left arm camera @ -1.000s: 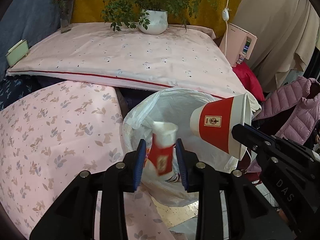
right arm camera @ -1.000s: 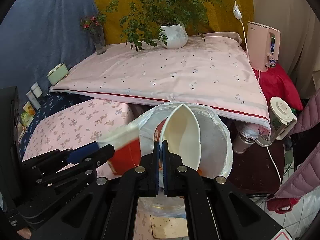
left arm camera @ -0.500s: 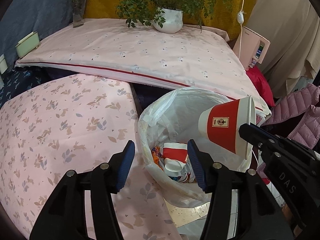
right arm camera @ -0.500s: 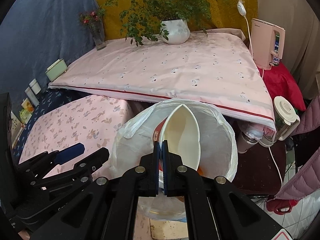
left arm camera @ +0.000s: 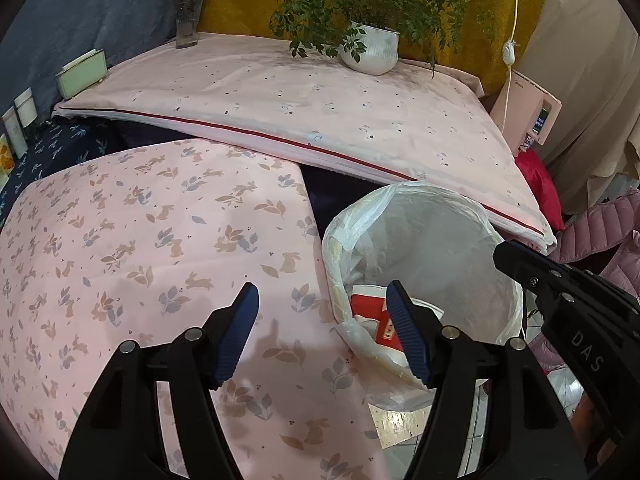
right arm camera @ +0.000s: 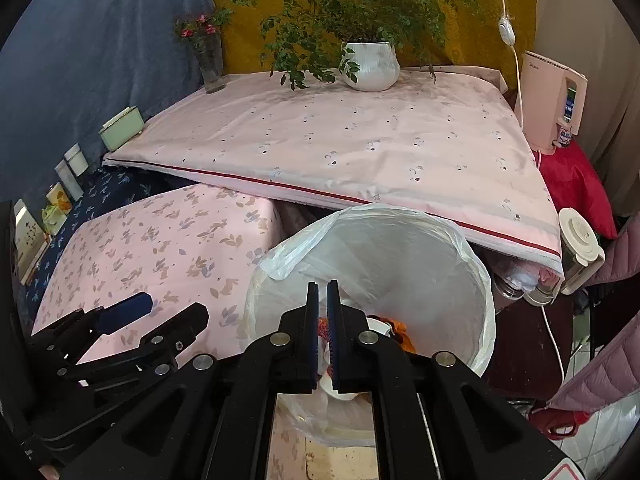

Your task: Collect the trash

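A bin lined with a white plastic bag (left arm camera: 400, 194) (right arm camera: 400, 214) stands between the two cloth-covered surfaces. Red and white paper cups (left arm camera: 370, 304) lie inside it, with orange scraps (right arm camera: 404, 334) beside a white cup. My left gripper (left arm camera: 322, 292) (right arm camera: 168, 308) hangs over the bin's left rim and the floral cloth. Its jaws are opening wide with nothing between them. My right gripper (right arm camera: 323, 286) (left arm camera: 502, 254) is above the bin mouth. Its jaws are just starting to open, leaving a thin slit with nothing in it.
A low surface under a pink floral cloth (left arm camera: 140, 240) lies left of the bin. Behind is a table with a pink cloth (left arm camera: 320, 104), a potted plant (left arm camera: 370, 50) and a flower vase (left arm camera: 187, 20). A pink water dispenser (left arm camera: 524, 112), a kettle (right arm camera: 580, 248) and a pink jacket (left arm camera: 592, 232) crowd the right.
The small red and white cup left my left gripper and now lies in the bin, and those jaws spread and shifted left. The big cup is gone from my right gripper's jaws.
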Tool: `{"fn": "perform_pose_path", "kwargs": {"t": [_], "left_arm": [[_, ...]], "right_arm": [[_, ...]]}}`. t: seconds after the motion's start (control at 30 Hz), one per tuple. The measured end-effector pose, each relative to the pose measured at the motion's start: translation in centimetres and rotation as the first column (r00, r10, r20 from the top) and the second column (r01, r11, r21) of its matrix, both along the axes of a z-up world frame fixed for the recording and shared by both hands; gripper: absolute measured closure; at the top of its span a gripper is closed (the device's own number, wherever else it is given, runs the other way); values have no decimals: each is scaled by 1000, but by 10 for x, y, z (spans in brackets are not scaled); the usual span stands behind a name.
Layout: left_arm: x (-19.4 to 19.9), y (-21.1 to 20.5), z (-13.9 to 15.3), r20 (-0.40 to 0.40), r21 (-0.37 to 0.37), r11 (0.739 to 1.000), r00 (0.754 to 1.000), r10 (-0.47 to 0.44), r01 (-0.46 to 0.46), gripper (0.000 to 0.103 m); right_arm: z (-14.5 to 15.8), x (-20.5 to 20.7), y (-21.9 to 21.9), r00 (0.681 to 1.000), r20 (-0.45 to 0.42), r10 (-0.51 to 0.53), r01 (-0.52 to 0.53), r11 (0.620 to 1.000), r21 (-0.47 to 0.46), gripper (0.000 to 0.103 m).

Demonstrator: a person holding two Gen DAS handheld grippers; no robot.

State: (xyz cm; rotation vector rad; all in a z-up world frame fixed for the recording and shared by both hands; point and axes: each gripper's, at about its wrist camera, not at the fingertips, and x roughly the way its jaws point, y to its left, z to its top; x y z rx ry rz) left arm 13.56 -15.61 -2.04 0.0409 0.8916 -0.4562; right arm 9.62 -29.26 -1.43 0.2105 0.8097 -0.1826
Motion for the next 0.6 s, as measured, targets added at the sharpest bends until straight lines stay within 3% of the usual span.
{"fn": "perform_pose_path", "kwargs": {"t": [0.1, 0.33, 0.6], "left_arm": [[-1, 7, 0, 5, 3, 1000, 1000, 17, -17, 36], [-7, 19, 0, 19, 23, 999, 999, 43, -44, 34], [-16, 32, 1, 32, 36, 997, 997, 67, -68, 29]], "right_arm": [[3, -1, 7, 1000, -2, 16, -16, 1000, -12, 96], [7, -6, 22, 999, -3, 36, -36, 998, -54, 71], [8, -12, 39, 998, -11, 55, -55, 993, -101, 59]]}}
